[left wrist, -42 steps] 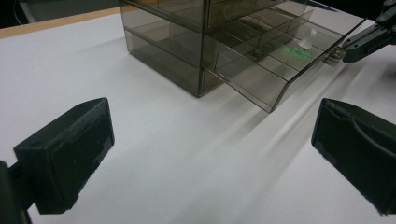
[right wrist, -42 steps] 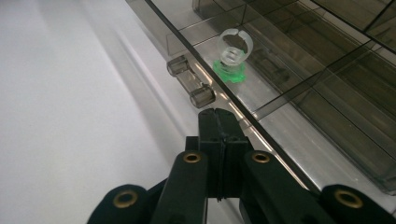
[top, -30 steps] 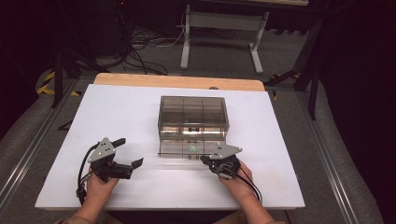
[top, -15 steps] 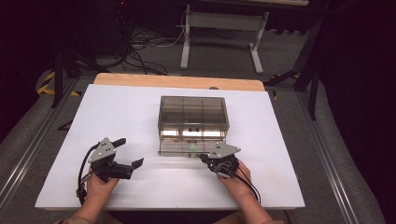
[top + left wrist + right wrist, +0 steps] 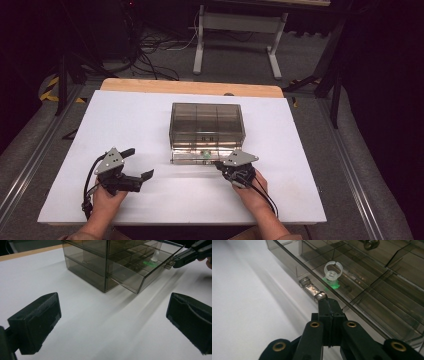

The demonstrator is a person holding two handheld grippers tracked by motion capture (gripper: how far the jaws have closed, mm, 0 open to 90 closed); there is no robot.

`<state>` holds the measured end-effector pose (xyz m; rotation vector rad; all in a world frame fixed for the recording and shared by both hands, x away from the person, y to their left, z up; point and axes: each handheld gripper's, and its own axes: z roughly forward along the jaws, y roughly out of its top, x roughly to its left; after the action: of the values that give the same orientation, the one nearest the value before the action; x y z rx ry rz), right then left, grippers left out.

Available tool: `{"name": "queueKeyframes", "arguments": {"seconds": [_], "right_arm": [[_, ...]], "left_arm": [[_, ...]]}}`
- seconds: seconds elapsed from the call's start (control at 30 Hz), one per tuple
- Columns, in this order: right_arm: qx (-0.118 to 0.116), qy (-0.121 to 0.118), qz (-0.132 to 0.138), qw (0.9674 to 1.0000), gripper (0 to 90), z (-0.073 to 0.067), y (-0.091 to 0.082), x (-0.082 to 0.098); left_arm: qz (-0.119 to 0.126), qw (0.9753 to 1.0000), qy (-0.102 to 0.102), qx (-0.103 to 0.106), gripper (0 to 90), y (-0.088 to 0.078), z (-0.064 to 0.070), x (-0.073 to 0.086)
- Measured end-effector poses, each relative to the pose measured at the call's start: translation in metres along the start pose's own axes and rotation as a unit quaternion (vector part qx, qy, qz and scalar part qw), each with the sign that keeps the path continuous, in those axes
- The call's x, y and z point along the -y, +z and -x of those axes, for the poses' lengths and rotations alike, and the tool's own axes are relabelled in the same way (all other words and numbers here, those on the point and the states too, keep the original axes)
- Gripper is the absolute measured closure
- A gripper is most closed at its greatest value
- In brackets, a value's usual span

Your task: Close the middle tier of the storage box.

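Almost nothing has moved over the last second. The left gripper (image 5: 139, 163) sits in the same spot, left of and nearer the person than the cabinet (image 5: 206, 125), jaws spread wide and empty, with bare table (image 5: 125, 115) between them in the left gripper view. The right gripper (image 5: 220, 165) is still at the cabinet's front. The drawer (image 5: 205, 155) looks no farther out than before, or only barely. My read is a slow or paused pull: opening has begun but is not finished.

The cabinet is smoky clear plastic and stands mid-table, with drawers stacked in tiers and divided into cells. Its bottom drawer sticks partway out of the front, toward the person. Inside that drawer, in a cell just behind the front wall, a clear split ring (image 5: 332, 271) stands upright on a green base. The other cells that can be seen in this drawer look empty. A dark round item (image 5: 370, 243) lies deeper inside the cabinet, and which drawer it belongs to I cannot tell.

A clear bar handle (image 5: 312, 290) is on the drawer's front wall. The right gripper's jaws are pressed together and pinch the handle's end. The left gripper is likely idle until the drawer is fully out.
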<state>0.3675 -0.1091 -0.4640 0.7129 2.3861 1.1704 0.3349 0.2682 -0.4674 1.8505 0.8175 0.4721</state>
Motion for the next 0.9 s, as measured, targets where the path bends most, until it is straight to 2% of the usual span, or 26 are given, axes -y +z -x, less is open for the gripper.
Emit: {"name": "queueKeyframes", "arguments": {"seconds": [0.37, 0.9], "right_arm": [[0.014, 0.016, 0.011, 0.9997, 90.0, 0.004, 0.005, -0.004], [0.024, 0.027, 0.018, 0.9992, 90.0, 0.015, 0.015, -0.009]], "left_arm": [[-0.003, 1.0000, 0.006, -0.003, 0.6, -0.001, 0.001, 0.000], [-0.001, 0.9999, 0.009, -0.013, 0.5, -0.004, 0.005, 0.003]]}}
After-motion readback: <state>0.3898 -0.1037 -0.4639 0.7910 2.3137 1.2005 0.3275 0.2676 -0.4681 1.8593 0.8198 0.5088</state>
